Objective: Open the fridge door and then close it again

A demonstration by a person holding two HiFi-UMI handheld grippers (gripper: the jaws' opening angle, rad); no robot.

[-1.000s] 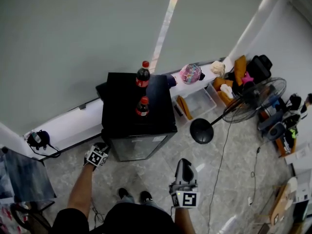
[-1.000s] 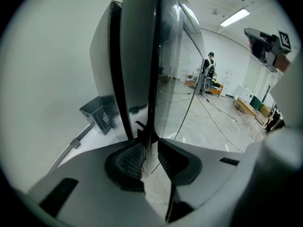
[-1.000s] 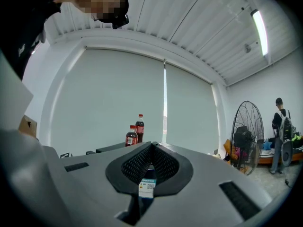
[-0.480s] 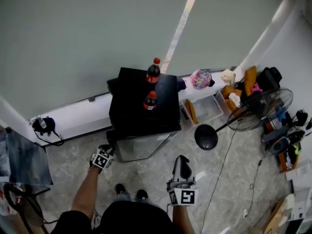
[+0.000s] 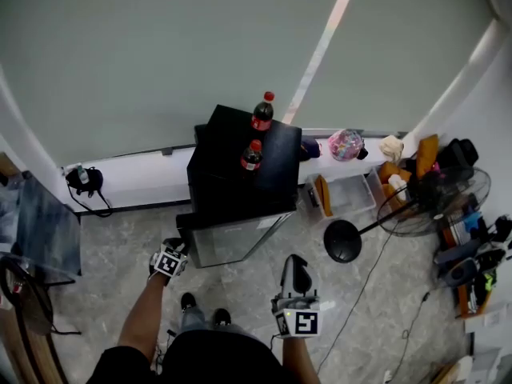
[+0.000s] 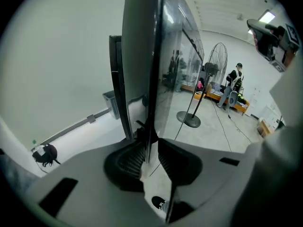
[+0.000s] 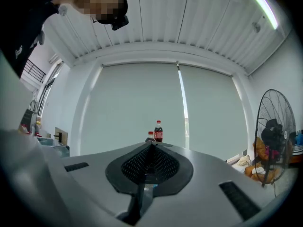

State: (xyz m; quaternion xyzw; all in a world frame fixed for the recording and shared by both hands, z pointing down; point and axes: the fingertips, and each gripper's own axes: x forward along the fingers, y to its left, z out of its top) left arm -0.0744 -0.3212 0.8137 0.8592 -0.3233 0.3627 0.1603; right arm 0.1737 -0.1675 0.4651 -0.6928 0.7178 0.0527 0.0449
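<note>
left tool point(image 6: 150, 148): clamped narrow on fridge door point(image 6: 144, 56) edge | right tool point(image 7: 150, 161): jaws together, empty | risk: a jerk could topple bottles point(image 5: 252, 156) atop fridge point(image 5: 236, 186); thin edge may slip free

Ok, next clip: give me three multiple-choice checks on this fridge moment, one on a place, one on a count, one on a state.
1. Where do the cola bottles stand?
A. on top of the fridge
B. on the floor by the fan
C. in the person's hands

2. How many red-capped bottles are in sight?
A. one
B. two
C. four

3. What is the left gripper doing?
A. open, clear of everything
B. shut on the edge of the fridge door
C. shut on a bottle

Answers:
1 A: the head view shows both on the black top.
2 B: one stands at the back and a second in front of it.
3 B: the left gripper view shows the glass door's edge pinched between the jaws.
</note>
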